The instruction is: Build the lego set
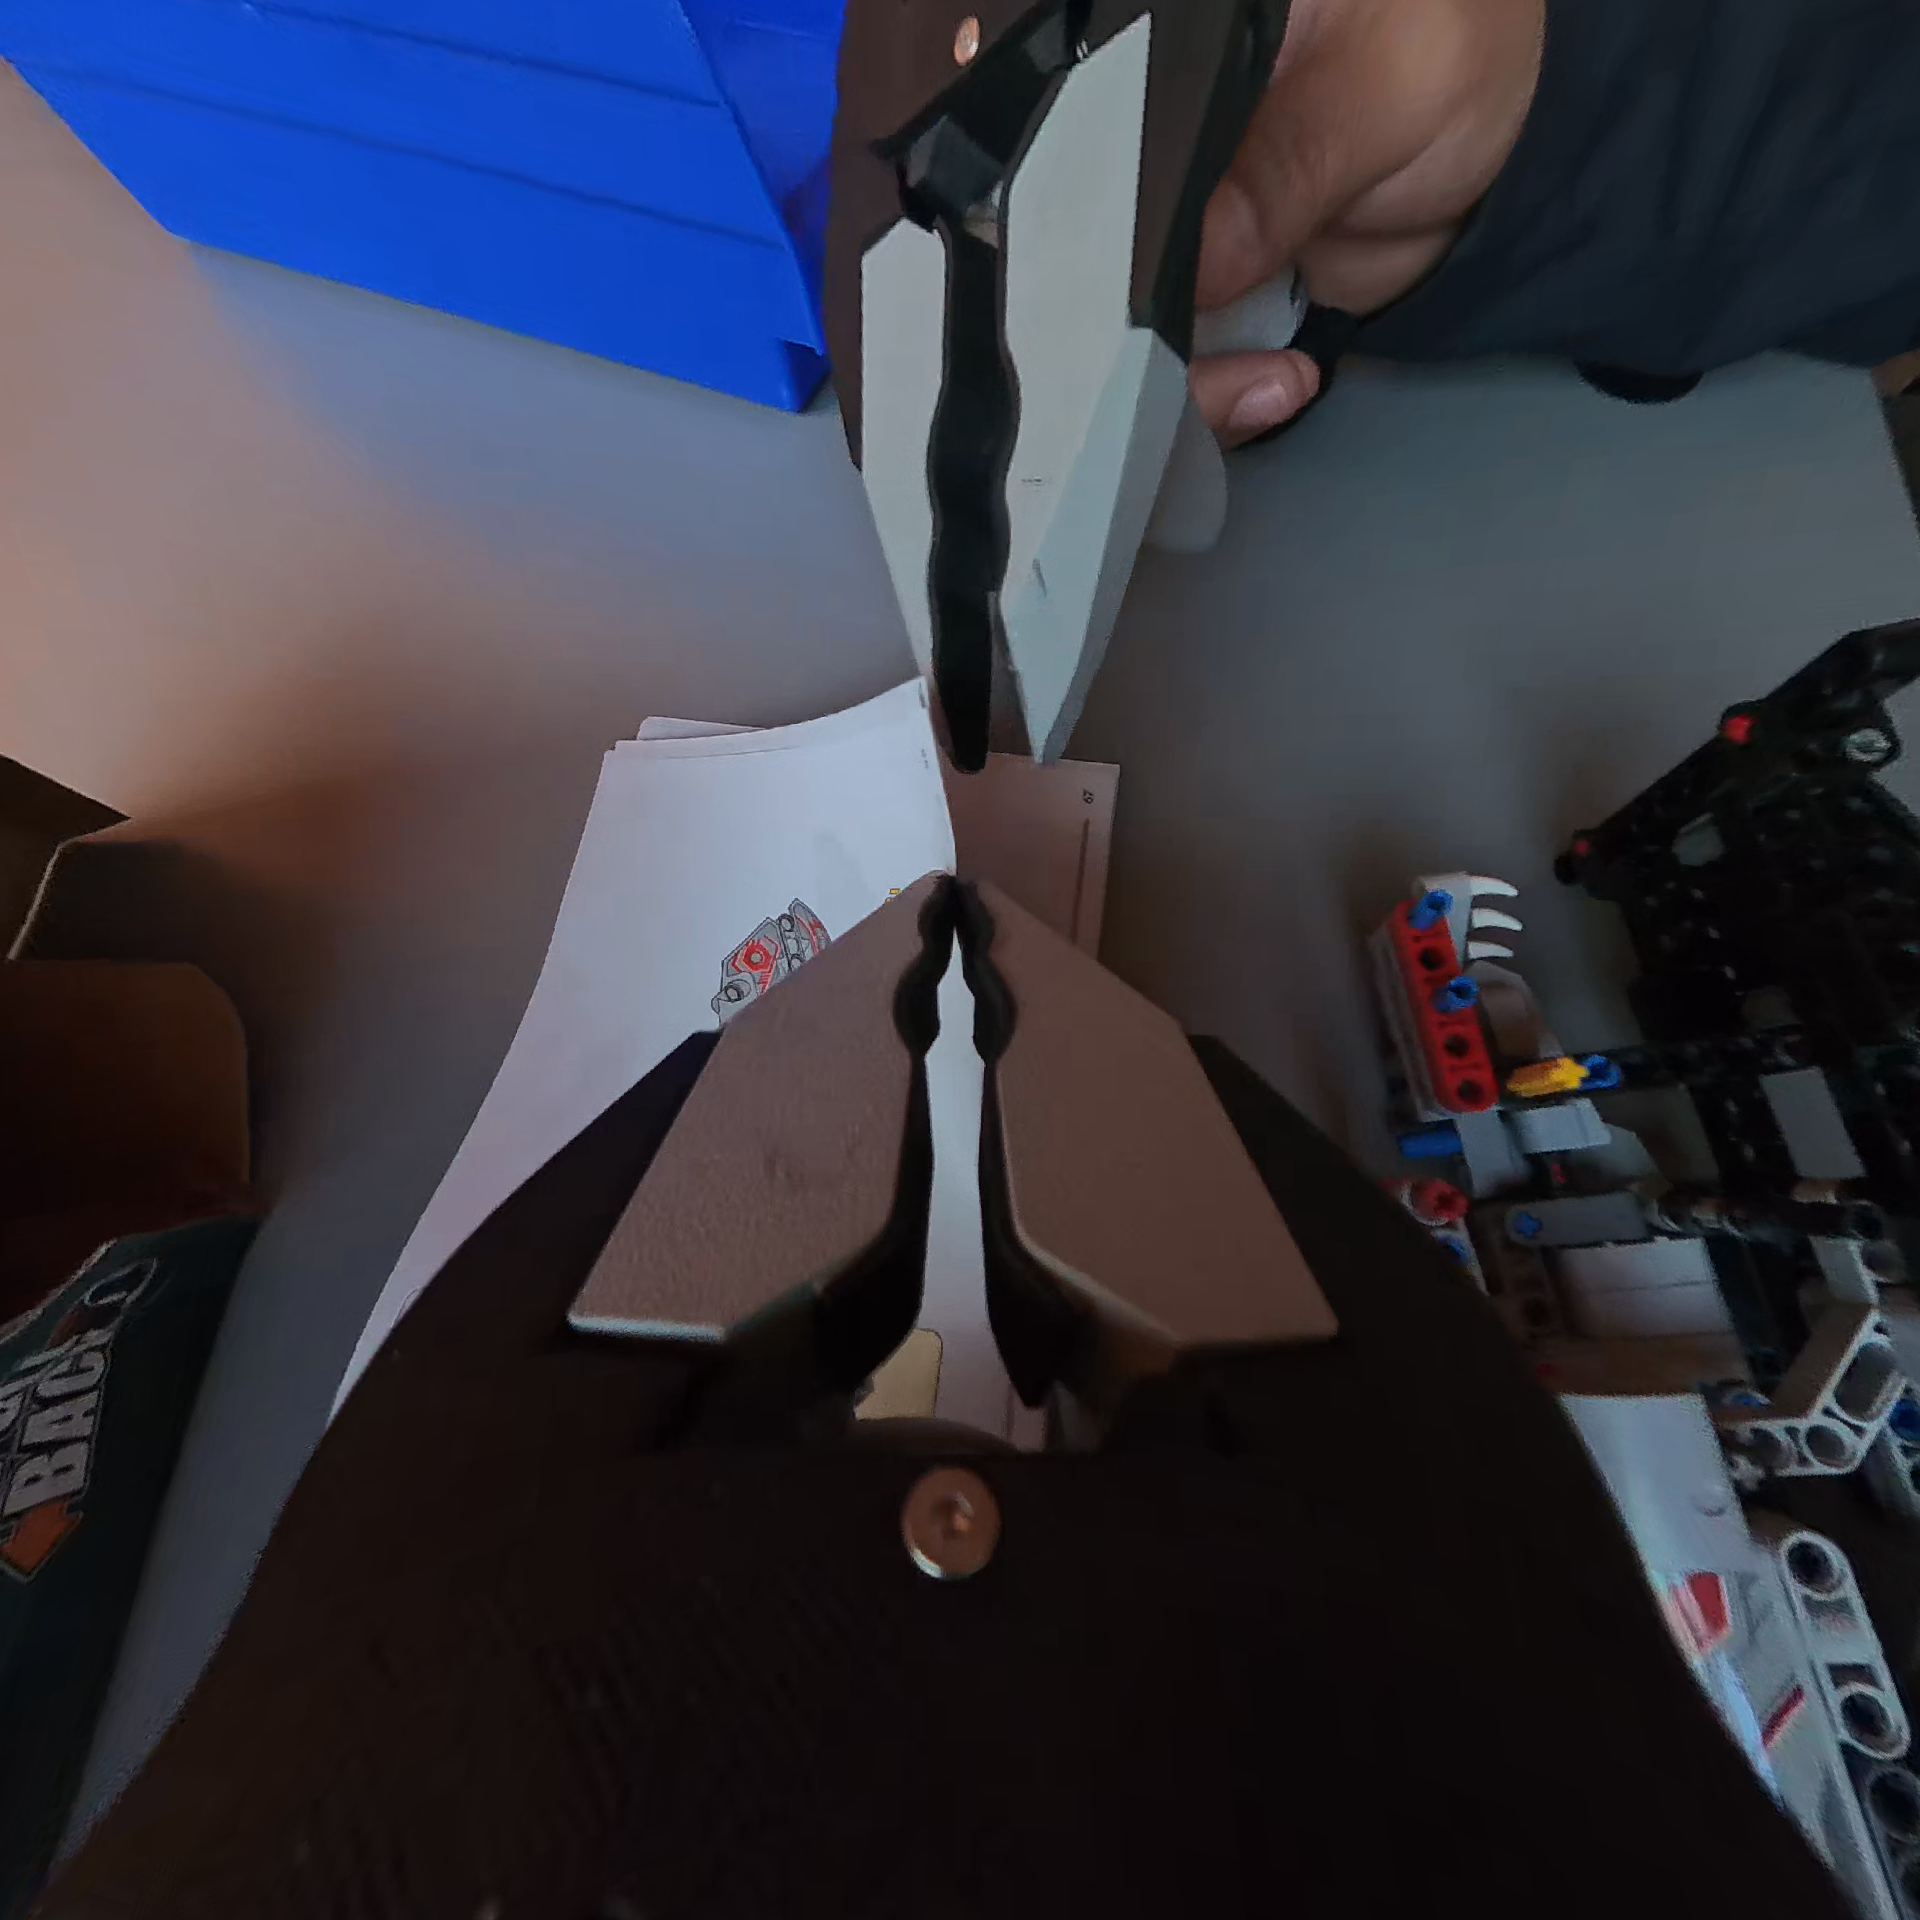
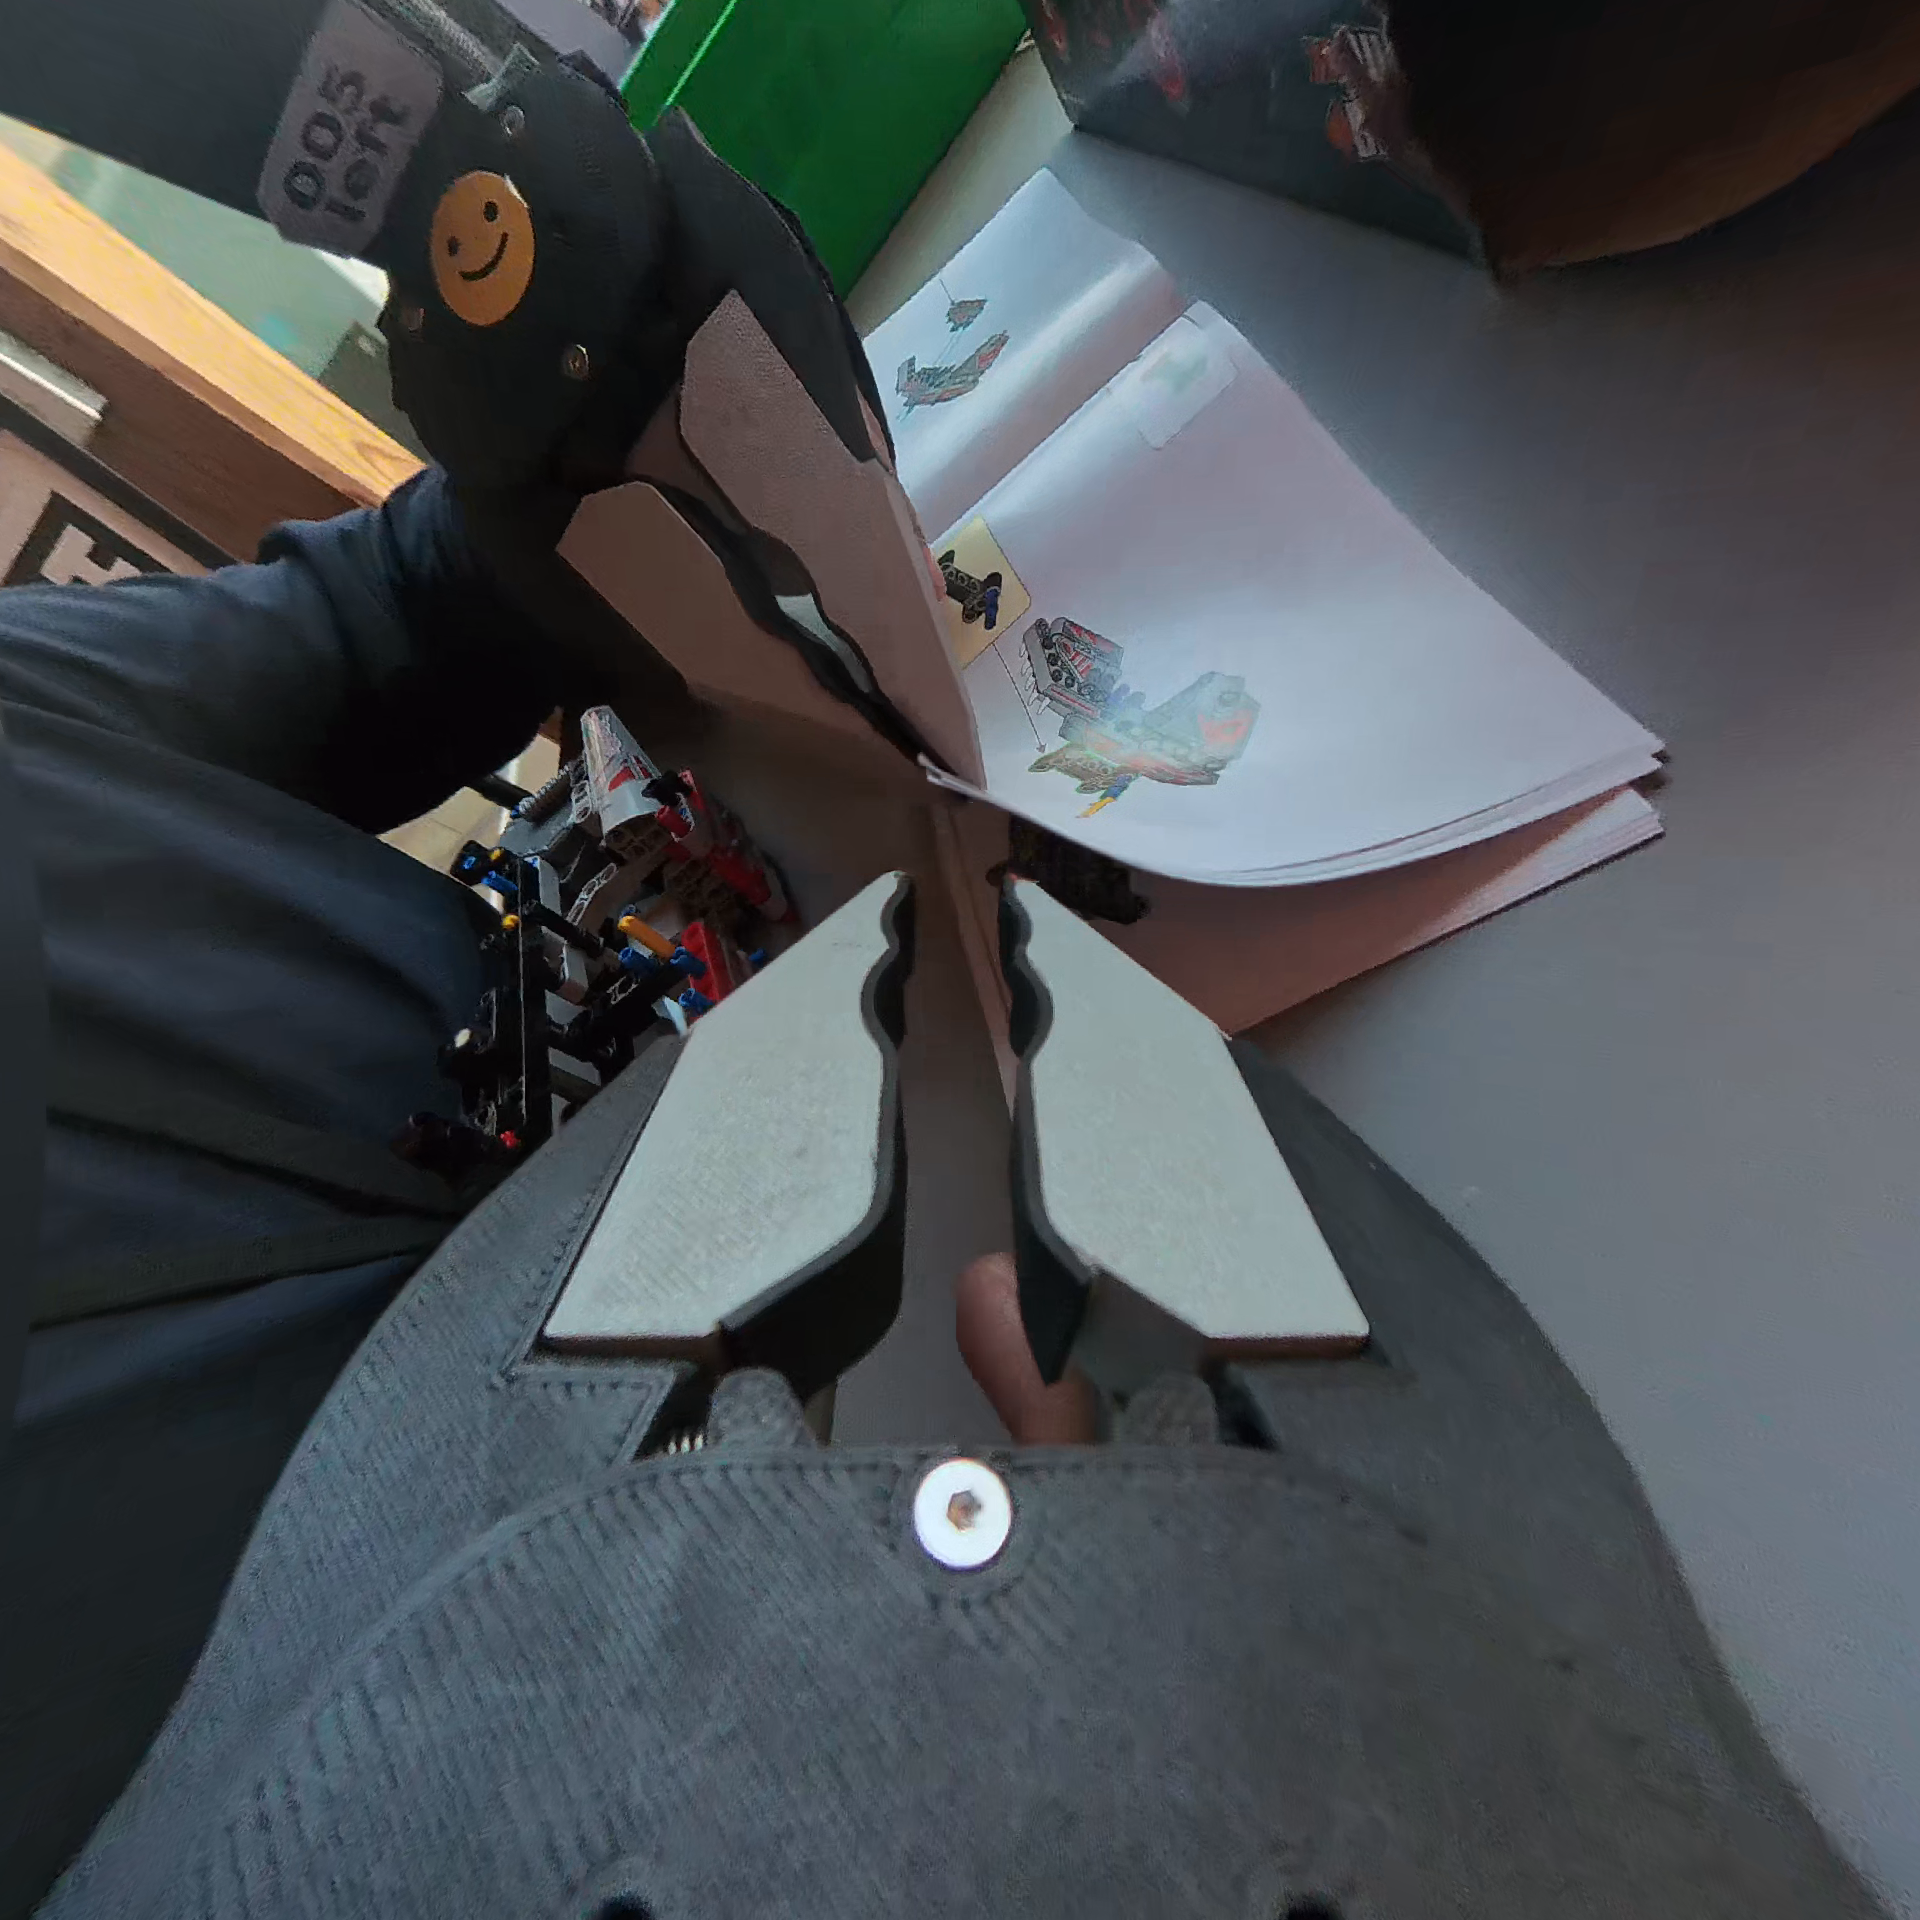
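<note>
Going from the left of the left wrist view, a dark printed box [image 1: 62, 1455] is sitting at the left edge of the desk [image 1: 436, 582], with a blue bin [image 1: 499, 156] lying toward the far left corner.

In the middle, the instruction booklet [image 1: 748, 883] is lying open on the desk. The left gripper [image 1: 954, 891] is pinching a page [image 2: 1195, 582] of it, its jaws closing on the paper's corner. In the right wrist view that sheet is standing lifted and curling over the stack. My reading is that a page is being turned to reach the next building step.

The right gripper [image 2: 956, 894] is hovering over the booklet's near edge. Its jaws are standing slightly apart with nothing between them, probably ready to press the lower pages flat.

To the right, the partly built lego model [image 1: 1662, 1195] is resting on the desk just beside the booklet, untouched. It is a frame of black beams with red, grey and white parts and blue pins.

In the right wrist view a green bin [image 2: 831, 94] is showing behind the booklet. The two grippers are crowding the same page corner, so either could snag the sheet.
</note>
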`<state>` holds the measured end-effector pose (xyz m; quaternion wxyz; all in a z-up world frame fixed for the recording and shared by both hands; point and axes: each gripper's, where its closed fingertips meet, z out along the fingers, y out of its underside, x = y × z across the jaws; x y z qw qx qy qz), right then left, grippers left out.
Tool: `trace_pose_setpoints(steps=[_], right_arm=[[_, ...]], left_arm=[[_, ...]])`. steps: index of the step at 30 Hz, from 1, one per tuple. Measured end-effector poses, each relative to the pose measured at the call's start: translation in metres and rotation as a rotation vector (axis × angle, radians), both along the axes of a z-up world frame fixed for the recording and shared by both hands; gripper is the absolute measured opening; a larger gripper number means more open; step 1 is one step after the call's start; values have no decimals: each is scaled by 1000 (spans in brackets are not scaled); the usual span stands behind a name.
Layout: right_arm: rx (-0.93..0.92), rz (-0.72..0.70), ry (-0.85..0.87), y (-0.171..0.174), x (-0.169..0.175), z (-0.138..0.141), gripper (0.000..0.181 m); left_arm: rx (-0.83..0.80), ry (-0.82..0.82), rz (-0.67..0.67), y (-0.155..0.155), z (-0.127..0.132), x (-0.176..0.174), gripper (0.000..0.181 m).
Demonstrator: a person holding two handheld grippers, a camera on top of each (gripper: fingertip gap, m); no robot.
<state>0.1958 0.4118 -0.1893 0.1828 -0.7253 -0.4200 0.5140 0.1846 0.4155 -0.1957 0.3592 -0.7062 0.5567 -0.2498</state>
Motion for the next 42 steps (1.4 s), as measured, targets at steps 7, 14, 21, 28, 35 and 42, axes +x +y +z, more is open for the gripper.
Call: trace_pose_setpoints(steps=[7, 14, 21, 28, 35, 42], right_arm=[[-93, -20, -7, -1, -5, -6, 22], [-29, 0, -95, -5, -8, -22, 16], [-2, 13, -113, -7, -9, -26, 11], [7, 23, -118, -8, -9, -27, 8], [23, 23, -114, -7, -7, -24, 7], [-151, 15, -20, -8, -4, -11, 26]], left_arm=[[-154, -74, -31, -9, 3, -1, 0], [-171, -65, -42, -11, 1, -1, 7], [-128, -56, -48, -11, 1, 3, 0], [-102, 9, -46, -15, -6, 8, 32], [99, 145, -81, -15, -20, 10, 0], [206, 164, -65, -11, -13, 4, 0]])
